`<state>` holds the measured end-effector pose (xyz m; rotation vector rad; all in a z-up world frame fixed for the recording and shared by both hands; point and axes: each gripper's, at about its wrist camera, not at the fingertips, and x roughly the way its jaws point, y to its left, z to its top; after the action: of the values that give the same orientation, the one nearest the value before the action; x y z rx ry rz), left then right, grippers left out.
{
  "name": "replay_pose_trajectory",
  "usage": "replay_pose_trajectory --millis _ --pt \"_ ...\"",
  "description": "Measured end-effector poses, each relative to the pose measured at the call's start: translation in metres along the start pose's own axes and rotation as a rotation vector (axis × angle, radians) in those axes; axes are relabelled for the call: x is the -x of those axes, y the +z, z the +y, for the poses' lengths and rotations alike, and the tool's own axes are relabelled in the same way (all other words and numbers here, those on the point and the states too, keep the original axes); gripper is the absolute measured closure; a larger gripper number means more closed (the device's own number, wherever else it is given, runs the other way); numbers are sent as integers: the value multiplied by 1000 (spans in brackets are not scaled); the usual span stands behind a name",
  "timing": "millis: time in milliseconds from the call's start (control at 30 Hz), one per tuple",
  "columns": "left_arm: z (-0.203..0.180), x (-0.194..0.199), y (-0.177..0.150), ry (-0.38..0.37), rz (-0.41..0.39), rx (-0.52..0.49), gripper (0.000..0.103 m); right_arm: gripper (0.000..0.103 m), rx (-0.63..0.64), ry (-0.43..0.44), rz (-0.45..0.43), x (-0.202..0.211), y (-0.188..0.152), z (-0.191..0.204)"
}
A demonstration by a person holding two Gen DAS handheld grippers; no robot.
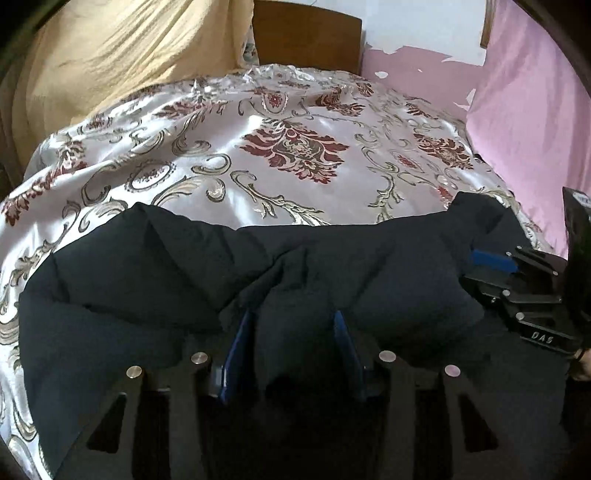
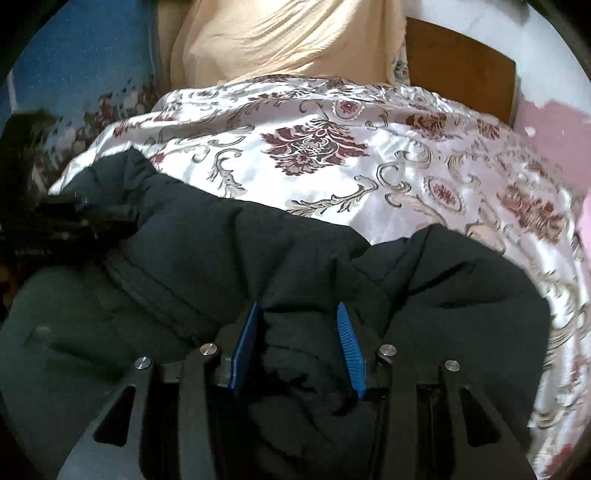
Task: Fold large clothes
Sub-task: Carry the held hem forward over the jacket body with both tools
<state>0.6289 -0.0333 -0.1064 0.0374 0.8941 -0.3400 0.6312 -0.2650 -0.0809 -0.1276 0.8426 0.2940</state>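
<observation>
A dark navy padded jacket [image 1: 147, 277] lies crumpled across the near part of a bed. In the left wrist view my left gripper [image 1: 291, 317] has a thick ridge of the jacket bunched between its blue pads [image 1: 240, 343], and the cloth touches both. My right gripper [image 1: 480, 269] reaches in from the right edge onto the same jacket. In the right wrist view the right gripper [image 2: 297, 314] is shut on a fold of the jacket [image 2: 295, 258], with creases running out from its pads [image 2: 347, 347]. The left gripper [image 2: 85, 214] shows blurred at the left.
The bed carries a shiny white bedspread [image 1: 258, 147] with red and grey ornaments. A yellow cloth [image 1: 129, 48] hangs at the back left, beside a brown wooden headboard [image 1: 306, 33]. Pink fabric [image 1: 517, 92] lines the right side. A hand [image 1: 585, 365] shows at the right edge.
</observation>
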Motion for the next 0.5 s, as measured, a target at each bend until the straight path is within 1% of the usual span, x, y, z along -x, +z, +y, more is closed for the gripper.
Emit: replay_pose_trajectory --millis 133,333,500 --pt "2 -6 -3 1 -28 13 58 64 -32 37 -25 -9 -4 -7" --pt "6 -4 -9 -13 -78 51 58 64 -39 37 -67 -13 -9 -5" --pt "10 -4 -10 -33 -103 66 57 63 -42 33 -89 -11 -10 -6"
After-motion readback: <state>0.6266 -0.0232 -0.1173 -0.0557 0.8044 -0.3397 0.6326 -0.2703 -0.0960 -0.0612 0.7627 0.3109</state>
